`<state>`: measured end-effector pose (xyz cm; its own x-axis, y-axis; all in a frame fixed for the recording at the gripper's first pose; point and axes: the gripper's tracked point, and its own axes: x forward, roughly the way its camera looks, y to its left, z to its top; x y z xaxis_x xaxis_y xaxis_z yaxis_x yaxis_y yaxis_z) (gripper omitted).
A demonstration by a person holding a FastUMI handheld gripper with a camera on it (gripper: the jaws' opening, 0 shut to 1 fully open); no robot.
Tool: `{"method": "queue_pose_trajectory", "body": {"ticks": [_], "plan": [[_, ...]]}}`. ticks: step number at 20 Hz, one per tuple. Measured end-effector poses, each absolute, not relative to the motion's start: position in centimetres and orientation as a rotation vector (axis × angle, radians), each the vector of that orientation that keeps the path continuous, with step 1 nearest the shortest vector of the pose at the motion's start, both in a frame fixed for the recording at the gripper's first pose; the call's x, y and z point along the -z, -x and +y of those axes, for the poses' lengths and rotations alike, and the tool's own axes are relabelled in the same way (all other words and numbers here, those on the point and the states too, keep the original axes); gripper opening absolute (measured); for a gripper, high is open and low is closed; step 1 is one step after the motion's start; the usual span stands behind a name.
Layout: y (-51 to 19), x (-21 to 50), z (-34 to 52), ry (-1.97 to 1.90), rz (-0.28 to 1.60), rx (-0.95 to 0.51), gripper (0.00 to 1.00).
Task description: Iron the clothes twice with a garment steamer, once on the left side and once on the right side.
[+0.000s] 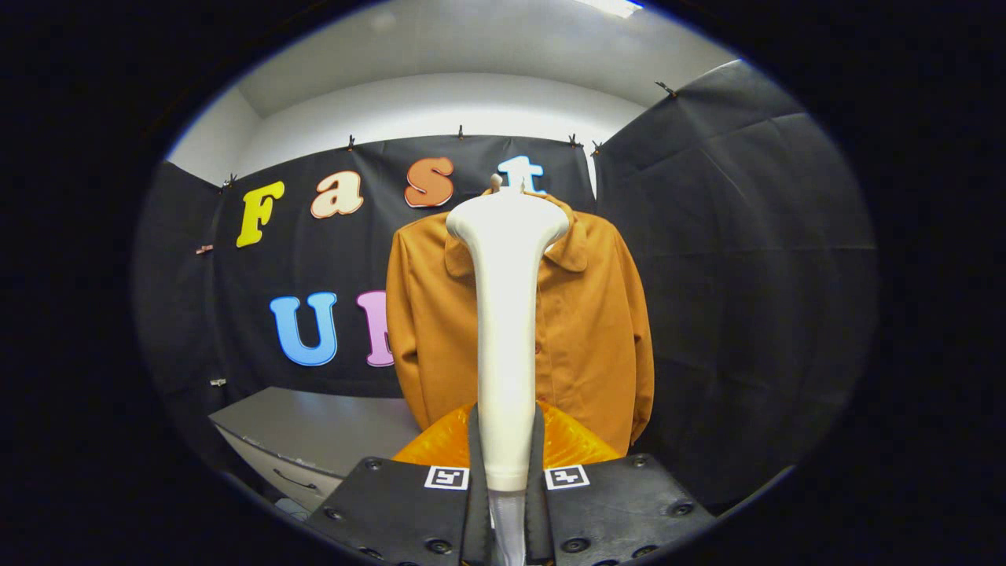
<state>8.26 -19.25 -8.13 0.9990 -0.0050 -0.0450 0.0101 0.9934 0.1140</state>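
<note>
Where its two black fingers (pixel 471 460) rise on either side of the white handle, the tool (pixel 507 456) pinches the garment steamer (pixel 507 314), both fingers pressed against the handle's lower part with square black-and-white markers on the plates just beside them. The steamer stands upright between the fingers, its slim handle widening at the far end into a broad rounded head. Orange padding (pixel 578 444) shows on either side of the fingers, just behind the handle. Beyond the steamer hangs the orange jacket (pixel 597 330), on a hanger whose top peeks just above the steamer head; the steamer covers the jacket's middle, from the collar down the front, while the jacket's left and right halves and both sleeves show on each side. Whether the head touches the cloth cannot be told. To the left of the jacket and lower, a grey worktop (pixel 314 428) with a drawer front and handle stands against the booth's black wall. A white wall and ceiling rise above the black cloth at the far side.
</note>
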Motion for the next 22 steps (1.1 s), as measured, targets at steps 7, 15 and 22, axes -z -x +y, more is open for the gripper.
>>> {"method": "queue_pose_trajectory", "body": {"ticks": [7,15,22], "plan": [[-11.8,7.6,-23.8,-0.149,0.007,0.042,0.20],[-17.2,13.3,-26.9,-0.207,0.064,0.027,0.20],[-20.6,18.2,-27.8,-0.209,0.116,0.001,0.20]]}}
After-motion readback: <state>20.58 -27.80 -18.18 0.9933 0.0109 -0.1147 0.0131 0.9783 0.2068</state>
